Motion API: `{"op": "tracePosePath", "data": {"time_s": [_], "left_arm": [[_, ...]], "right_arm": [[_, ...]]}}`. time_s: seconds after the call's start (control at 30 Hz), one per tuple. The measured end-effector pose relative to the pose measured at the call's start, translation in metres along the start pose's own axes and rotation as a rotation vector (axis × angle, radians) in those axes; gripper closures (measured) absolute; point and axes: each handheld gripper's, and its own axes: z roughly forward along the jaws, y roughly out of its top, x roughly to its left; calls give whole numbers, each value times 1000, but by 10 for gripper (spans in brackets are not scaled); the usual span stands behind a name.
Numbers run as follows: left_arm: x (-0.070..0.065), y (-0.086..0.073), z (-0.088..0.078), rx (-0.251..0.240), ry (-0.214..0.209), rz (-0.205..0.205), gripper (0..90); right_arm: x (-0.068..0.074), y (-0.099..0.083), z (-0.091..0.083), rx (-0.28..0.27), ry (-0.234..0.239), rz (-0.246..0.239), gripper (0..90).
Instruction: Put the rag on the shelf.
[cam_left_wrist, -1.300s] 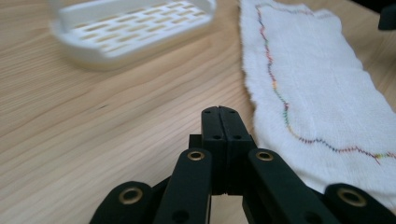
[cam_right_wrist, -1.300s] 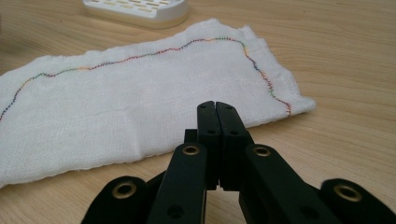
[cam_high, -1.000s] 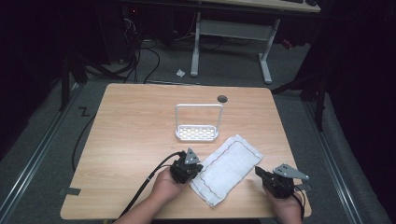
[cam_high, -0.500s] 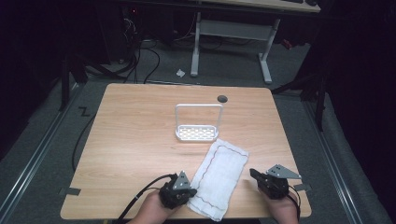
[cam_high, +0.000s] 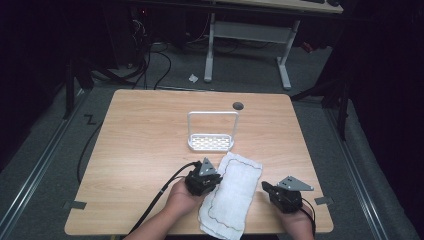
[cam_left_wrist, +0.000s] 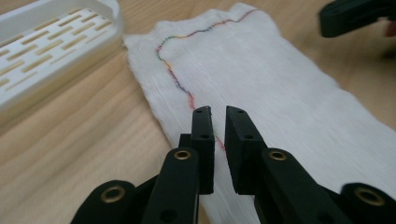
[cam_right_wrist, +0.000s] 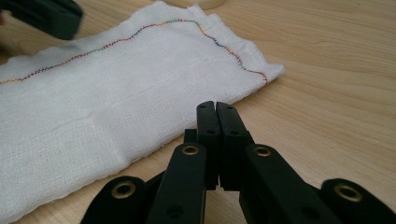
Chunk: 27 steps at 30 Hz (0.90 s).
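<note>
A white cloth (cam_high: 234, 192) with a coloured stitched border lies on the wooden table (cam_high: 140, 145), and its near end hangs over the front edge. My left gripper (cam_high: 215, 179) is at the cloth's left edge. In the left gripper view its jaws (cam_left_wrist: 217, 112) stand a narrow gap apart just above the cloth (cam_left_wrist: 261, 79), with nothing pinched between them. My right gripper (cam_high: 266, 188) sits beside the cloth's right edge. In the right gripper view it (cam_right_wrist: 215, 106) is shut and empty, low over bare wood next to the cloth (cam_right_wrist: 107, 107).
A white slotted rack (cam_high: 211, 141) with an upright wire frame stands just beyond the cloth's far end and appears in the left gripper view (cam_left_wrist: 46, 51). A dark round hole (cam_high: 238, 106) marks the table's far side. A cable (cam_high: 155, 200) trails from the left gripper.
The cloth was drawn toward the front edge and now lies straighter, with its end over the edge. The left gripper went back, then forward again to the cloth's left edge. The right gripper shifted slightly left.
</note>
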Motion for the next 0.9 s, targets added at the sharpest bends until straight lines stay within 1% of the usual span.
{"op": "tracePosePath", "data": {"time_s": [0.03,0.07,0.1,0.13,0.2,0.27,0.37,0.47,0.57,0.6,0.67,0.7,0.73,0.77,0.8,0.83,0.87,0.9], "left_arm": [[2,1,6,13,-10,-17,855],[1,0,10,28,-6,-16,855],[0,-2,12,36,-3,-4,876],[-2,-3,12,30,2,1,876],[-3,-5,9,38,2,2,897],[-7,-9,5,39,7,21,898],[-12,-21,-9,41,12,45,899],[-19,-39,-28,38,36,88,899],[-21,-54,-45,42,42,92,899],[-20,-57,-50,46,38,86,899],[-17,-63,-56,34,28,57,893],[-15,-65,-58,18,20,32,860],[-10,-66,-59,1,9,-8,815],[-6,-66,-60,-5,15,-28,758],[-1,-65,-61,-21,40,-44,758],[5,-64,-62,-38,70,-65,719],[12,-64,-63,-57,88,-98,643],[20,-63,-64,-72,99,-135,643]], "right_arm": [[-1,-2,-2,-1,-3,2,893],[-1,-2,-2,-1,-3,2,893],[-3,-4,-4,1,-4,8,894],[-3,-4,-4,1,-4,8,894],[-6,-5,-5,-3,0,19,894],[-6,-5,-6,-6,2,23,894],[-5,-3,-7,-14,7,12,894],[0,-2,-6,-11,25,-4,894],[7,-1,-1,2,47,-28,890],[7,-1,-1,2,47,-28,890],[12,0,2,16,59,-34,883],[15,1,4,20,64,-45,879],[18,2,6,25,69,-54,875],[23,5,8,27,81,-66,869],[23,5,8,27,81,-66,863],[26,7,8,26,85,-70,855],[30,11,11,25,97,-78,849],[30,11,11,25,97,-78,844]]}}
